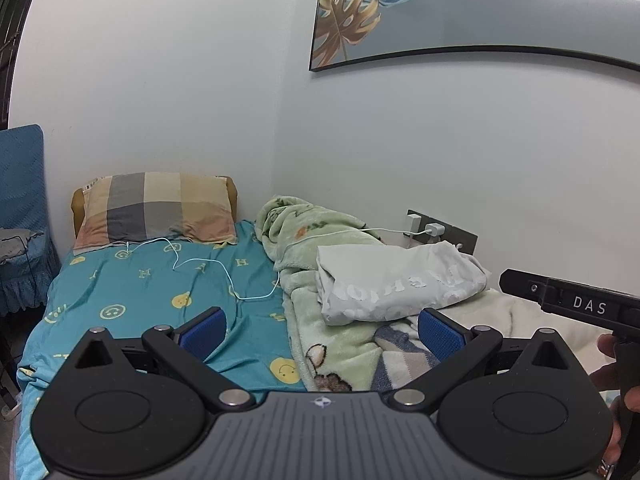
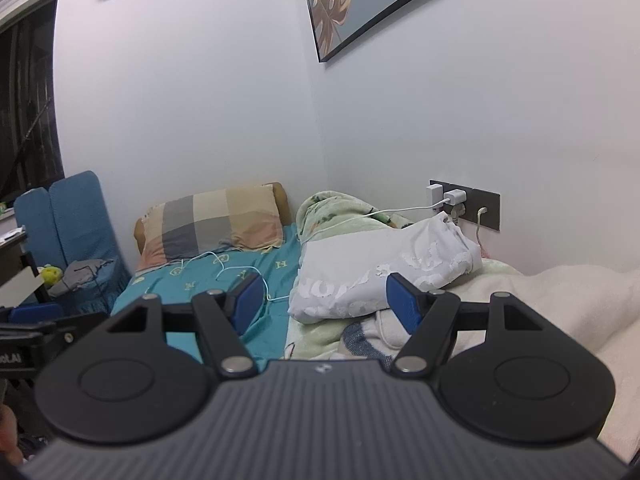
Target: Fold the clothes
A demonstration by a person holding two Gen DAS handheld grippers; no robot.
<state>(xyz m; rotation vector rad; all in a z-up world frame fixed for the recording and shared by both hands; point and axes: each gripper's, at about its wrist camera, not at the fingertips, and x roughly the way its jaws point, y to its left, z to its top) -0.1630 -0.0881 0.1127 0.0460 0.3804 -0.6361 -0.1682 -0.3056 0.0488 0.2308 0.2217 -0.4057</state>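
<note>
The bed (image 1: 132, 292) fills most of what I see, its teal sheet bare on the left and a green blanket (image 1: 304, 248) heaped along the wall side. On that blanket lies the white garment (image 1: 396, 280), bunched into a loose bundle with its printed lettering crumpled, so I judge the folding has not really begun: it needs lifting out, spreading flat and then folding. The open teal stretch looks like the best room for spreading, though a white charging cable (image 1: 208, 264) snakes across it and could snag. The wall crowds the garment's far edge. My left gripper (image 1: 320, 332) hangs empty with its jaws spread, short of the garment. My right gripper (image 2: 322, 300) is likewise parted and holds nothing.
</note>
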